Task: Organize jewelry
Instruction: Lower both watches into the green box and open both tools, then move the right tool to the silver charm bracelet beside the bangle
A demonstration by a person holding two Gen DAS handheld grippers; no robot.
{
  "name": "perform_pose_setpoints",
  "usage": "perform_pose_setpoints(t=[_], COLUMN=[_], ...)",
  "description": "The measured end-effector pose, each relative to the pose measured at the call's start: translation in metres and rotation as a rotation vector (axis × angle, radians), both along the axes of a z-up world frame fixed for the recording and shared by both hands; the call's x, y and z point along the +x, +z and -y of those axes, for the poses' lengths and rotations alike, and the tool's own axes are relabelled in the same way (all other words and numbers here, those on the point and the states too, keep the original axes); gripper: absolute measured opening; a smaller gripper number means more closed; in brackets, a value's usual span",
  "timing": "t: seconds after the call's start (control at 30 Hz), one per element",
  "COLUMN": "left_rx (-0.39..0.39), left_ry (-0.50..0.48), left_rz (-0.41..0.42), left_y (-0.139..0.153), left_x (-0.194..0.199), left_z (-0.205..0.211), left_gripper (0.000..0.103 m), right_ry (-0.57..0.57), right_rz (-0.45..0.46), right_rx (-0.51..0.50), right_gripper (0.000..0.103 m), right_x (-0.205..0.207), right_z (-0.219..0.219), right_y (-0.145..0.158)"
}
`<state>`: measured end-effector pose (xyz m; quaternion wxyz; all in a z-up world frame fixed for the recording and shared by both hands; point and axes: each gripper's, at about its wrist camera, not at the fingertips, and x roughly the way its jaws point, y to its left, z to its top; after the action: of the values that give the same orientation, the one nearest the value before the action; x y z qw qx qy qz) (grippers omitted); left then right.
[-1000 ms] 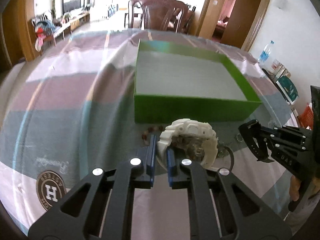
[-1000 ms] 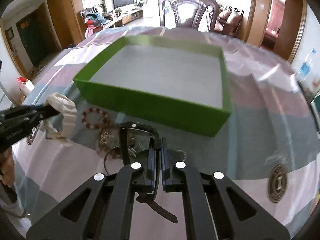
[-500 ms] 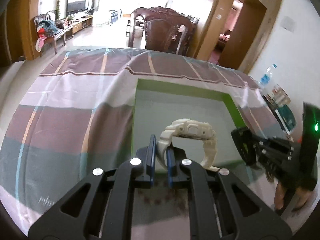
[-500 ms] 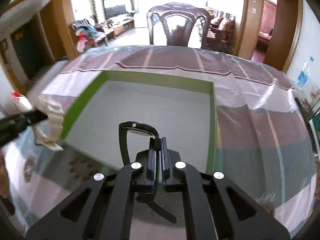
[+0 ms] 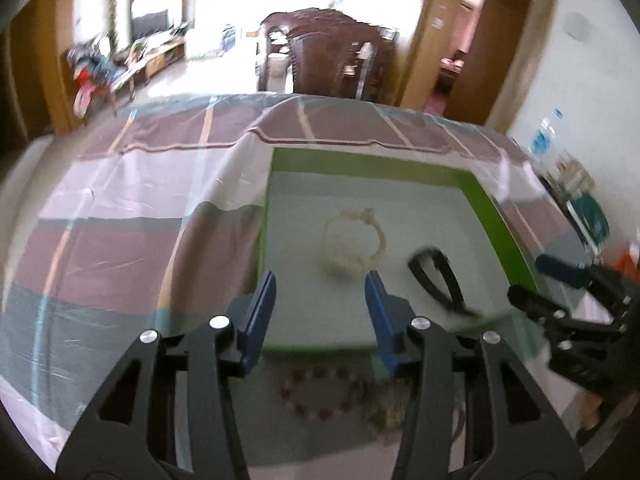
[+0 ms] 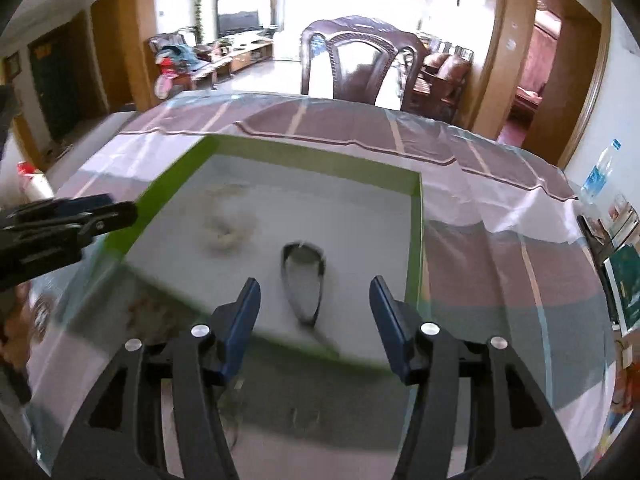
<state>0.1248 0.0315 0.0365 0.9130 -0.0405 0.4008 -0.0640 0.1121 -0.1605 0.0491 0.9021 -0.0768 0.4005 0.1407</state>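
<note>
Left wrist view: white watch [image 5: 354,242] lies on the floor of the green box [image 5: 504,216], near centre. Black watch [image 5: 438,278] lies beside it at 3 o'clock, apart from it, strap end toward the box's near wall. Both blurred by motion, so the exact pose is uncertain.

Left tongs [image 5: 320,308]: wide apart, holding nothing, above the near wall of the box. Right tongs [image 6: 314,312]: wide apart, holding nothing, with the black watch [image 6: 303,280] seen between the blue fingers [image 6: 242,320] but not touched.

Outside the box, at 6 o'clock from its near wall, a red bead bracelet [image 5: 320,394] rests on the table [image 5: 120,240], with a tangle of small metal pieces [image 5: 390,412] just beside it at 3 o'clock. These look unsorted; task judged partly done.

Risks, as judged:
- Both tongs work close together near the front wall; reaching for the same pile could knock them together.
- Beads sit hard by the wall; a low approach may nudge the light box.
- Tangled chain may lift in a clump and drag neighbours.
- Glossy tablecloth may let beads slide under a pinch.
</note>
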Motion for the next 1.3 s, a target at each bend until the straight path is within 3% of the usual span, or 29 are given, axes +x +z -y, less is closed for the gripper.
perform_pose_setpoints(t=[0.07, 0.13, 0.23, 0.43, 0.57, 0.73, 0.93, 1.1, 1.17, 1.27, 1.3], left_rx=[0.05, 0.107, 0.139, 0.125, 0.13, 0.157, 0.163, 0.152, 0.153, 0.136, 0.125], left_ry=[-0.054, -0.082, -0.106, -0.114, -0.13, -0.162, -0.178, -0.196, -0.19, -0.173, -0.174], left_rz=[0.027, 0.024, -0.017, -0.083, -0.093, -0.121, -0.122, -0.121, -0.118, -0.118, -0.122], left_y=[-0.002, -0.012, -0.032, -0.064, -0.073, -0.086, -0.089, -0.091, -0.091, -0.088, -0.088], left_x=[-0.021, -0.032, -0.037, -0.033, -0.036, -0.039, -0.041, -0.043, -0.043, -0.042, -0.042], left_z=[0.01, 0.021, 0.03, 0.029, 0.027, 0.037, 0.041, 0.043, 0.042, 0.036, 0.035], left_gripper=[0.047, 0.048, 0.049, 0.061, 0.062, 0.071, 0.073, 0.073, 0.066, 0.03, 0.025], right_ry=[0.028, 0.043, 0.074, 0.131, 0.144, 0.034, -0.087, -0.096, -0.095, -0.099, -0.102], right_rz=[-0.009, -0.032, -0.1, -0.2, -0.227, -0.164, -0.177, -0.158, -0.153, -0.154, -0.154], right_rx=[0.024, 0.027, 0.036, 0.045, 0.007, -0.067, -0.033, -0.018, -0.016, -0.014, -0.012], right_gripper=[0.054, 0.041, 0.031, 0.03, 0.03, 0.031, 0.031, 0.032, 0.032, 0.032, 0.032], right_x=[-0.023, -0.036, -0.043, -0.046, -0.048, -0.041, -0.028, -0.028, -0.029, -0.028, -0.029], right_z=[0.004, 0.004, -0.002, -0.02, -0.026, -0.013, 0.012, 0.019, 0.019, 0.022, 0.023], right_y=[0.0, -0.009, -0.031, -0.072, -0.088, -0.088, -0.087, -0.082, -0.08, -0.082, -0.082])
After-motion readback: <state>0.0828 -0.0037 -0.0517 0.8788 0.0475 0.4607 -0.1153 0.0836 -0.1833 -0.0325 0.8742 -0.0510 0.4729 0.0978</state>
